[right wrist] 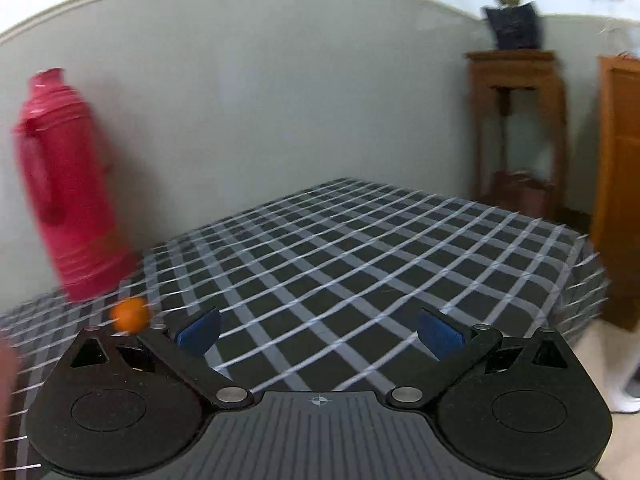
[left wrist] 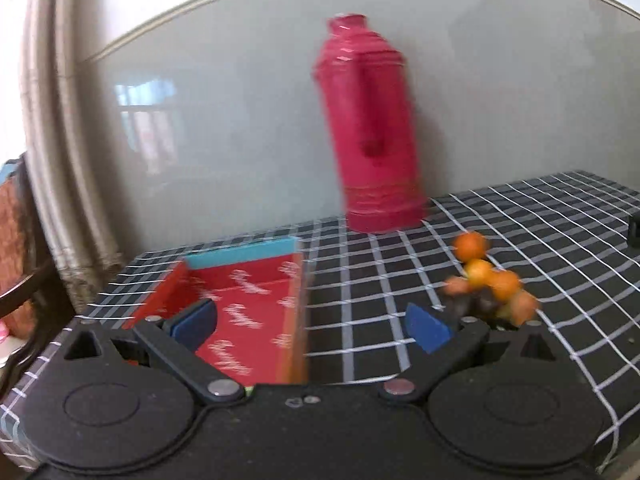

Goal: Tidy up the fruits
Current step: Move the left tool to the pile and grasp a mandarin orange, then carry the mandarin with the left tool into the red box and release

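Note:
A cluster of small orange fruits (left wrist: pixel 486 276) lies on the checked tablecloth, just beyond my left gripper's right finger. A shallow red box (left wrist: pixel 244 304) with a teal far edge sits on the cloth; its right wall runs between the left gripper's fingers. My left gripper (left wrist: pixel 312 326) is open, with nothing held. In the right wrist view one orange fruit (right wrist: pixel 130 314) shows beside the left finger. My right gripper (right wrist: pixel 318 334) is open over bare cloth. Both views are motion-blurred.
A tall red thermos (left wrist: pixel 370 128) stands by the grey wall at the table's far edge, also the thermos (right wrist: pixel 68 188) at left in the right wrist view. A wooden stand (right wrist: pixel 518 132) with a potted plant and a wooden cabinet (right wrist: pixel 618 192) stand past the table's right end.

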The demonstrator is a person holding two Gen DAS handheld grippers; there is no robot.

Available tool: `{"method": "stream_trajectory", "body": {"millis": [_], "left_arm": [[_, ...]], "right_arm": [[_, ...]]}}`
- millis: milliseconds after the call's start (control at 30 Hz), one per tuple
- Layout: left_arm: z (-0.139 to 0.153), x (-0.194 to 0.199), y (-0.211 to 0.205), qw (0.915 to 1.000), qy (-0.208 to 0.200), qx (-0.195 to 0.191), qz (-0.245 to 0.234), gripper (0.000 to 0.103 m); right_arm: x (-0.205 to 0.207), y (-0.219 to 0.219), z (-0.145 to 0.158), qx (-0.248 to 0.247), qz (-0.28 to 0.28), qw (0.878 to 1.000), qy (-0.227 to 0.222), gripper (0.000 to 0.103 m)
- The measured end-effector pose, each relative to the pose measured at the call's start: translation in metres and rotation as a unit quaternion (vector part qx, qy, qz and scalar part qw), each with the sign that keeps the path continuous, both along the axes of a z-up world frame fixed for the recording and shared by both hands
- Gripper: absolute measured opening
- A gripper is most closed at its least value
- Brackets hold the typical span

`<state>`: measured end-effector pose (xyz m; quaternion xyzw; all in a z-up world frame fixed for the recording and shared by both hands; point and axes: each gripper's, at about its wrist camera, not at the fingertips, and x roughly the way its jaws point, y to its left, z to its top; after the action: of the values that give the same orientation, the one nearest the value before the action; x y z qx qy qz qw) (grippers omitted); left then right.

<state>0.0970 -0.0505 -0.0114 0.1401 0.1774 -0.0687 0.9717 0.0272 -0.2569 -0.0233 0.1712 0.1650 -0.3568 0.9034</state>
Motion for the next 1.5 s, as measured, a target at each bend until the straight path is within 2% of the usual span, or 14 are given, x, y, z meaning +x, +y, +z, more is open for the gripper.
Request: {"method": "stream_trajectory", "body": {"millis": [200, 300, 433, 633, 800, 1233, 1500], "left_arm": [[-0.013, -0.001, -0.024, 0.9993, 0.024, 0.004, -0.028, 0.090], [-0.020, 0.002, -0.035, 0.9981, 0.045, 0.001, -0.041, 0.083], [-0.028, 0.008, -0.050, 0.9966, 0.061, 0.003, -0.055, 0.081], [-0.045, 0.018, -0.067, 0.9930, 0.089, 0.010, -0.078, 0.054], [-0.052, 0.028, -0.069, 0.9885, 0.119, -0.012, -0.092, 0.024], [-0.042, 0.021, -0.065, 0.9921, 0.091, -0.015, -0.085, 0.023], [-0.024, 0.021, -0.040, 0.9963, 0.064, -0.029, -0.050, 0.023]], "right_arm": [[-0.012, -0.010, 0.000, -0.051, -0.060, 0.996, 0.032, 0.103], [-0.012, -0.014, 0.000, -0.059, -0.051, 0.996, 0.033, 0.103], [-0.016, -0.014, 0.002, -0.070, -0.044, 0.996, 0.029, 0.103], [-0.015, -0.014, 0.004, -0.076, -0.029, 0.997, 0.014, 0.103], [-0.015, -0.012, 0.006, -0.076, -0.026, 0.997, 0.009, 0.103], [-0.016, -0.013, 0.003, -0.059, -0.015, 0.998, 0.005, 0.103], [-0.011, -0.003, 0.003, -0.052, 0.007, 0.999, 0.006, 0.103]]}}
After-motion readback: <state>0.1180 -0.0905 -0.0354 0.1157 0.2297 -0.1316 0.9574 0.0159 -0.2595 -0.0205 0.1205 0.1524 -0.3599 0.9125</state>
